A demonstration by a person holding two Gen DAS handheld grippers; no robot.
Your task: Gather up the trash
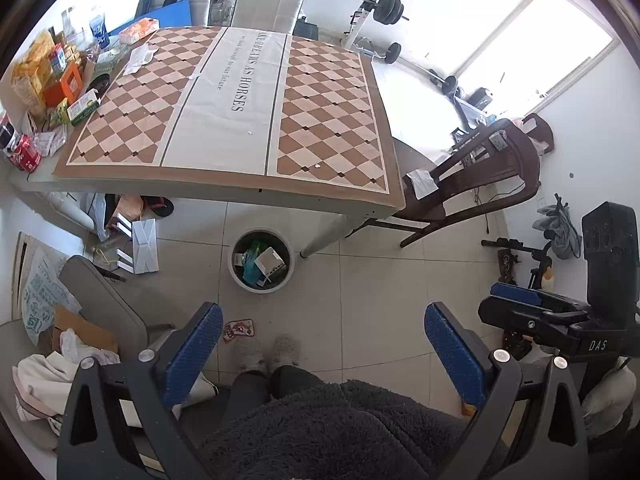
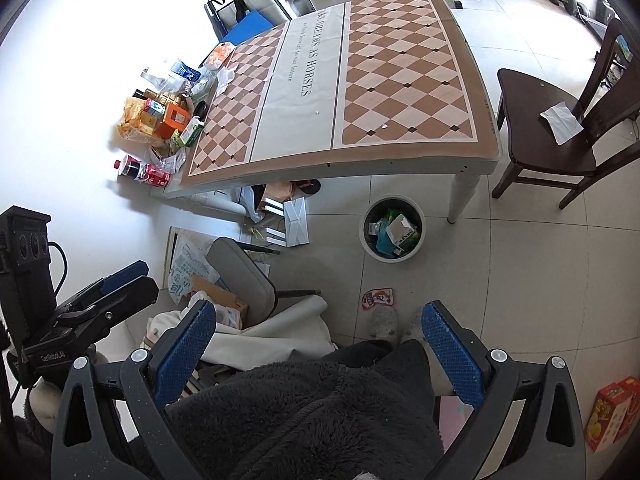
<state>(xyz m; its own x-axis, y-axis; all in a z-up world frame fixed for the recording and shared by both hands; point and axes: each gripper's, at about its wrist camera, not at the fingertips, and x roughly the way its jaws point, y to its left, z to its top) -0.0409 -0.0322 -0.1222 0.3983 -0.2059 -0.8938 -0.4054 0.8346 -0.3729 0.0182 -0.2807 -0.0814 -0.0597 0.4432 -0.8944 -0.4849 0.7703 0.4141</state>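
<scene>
Blue-padded left gripper [image 1: 324, 344] and right gripper [image 2: 318, 340], both spread apart, empty, raised above the trash bin [image 1: 261, 261].

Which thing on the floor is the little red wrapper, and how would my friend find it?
Find the round white trash bin by the table leg. On the tiles nearer the person's slippers lies the small red-edged wrapper, flat, outside the bin.
</scene>
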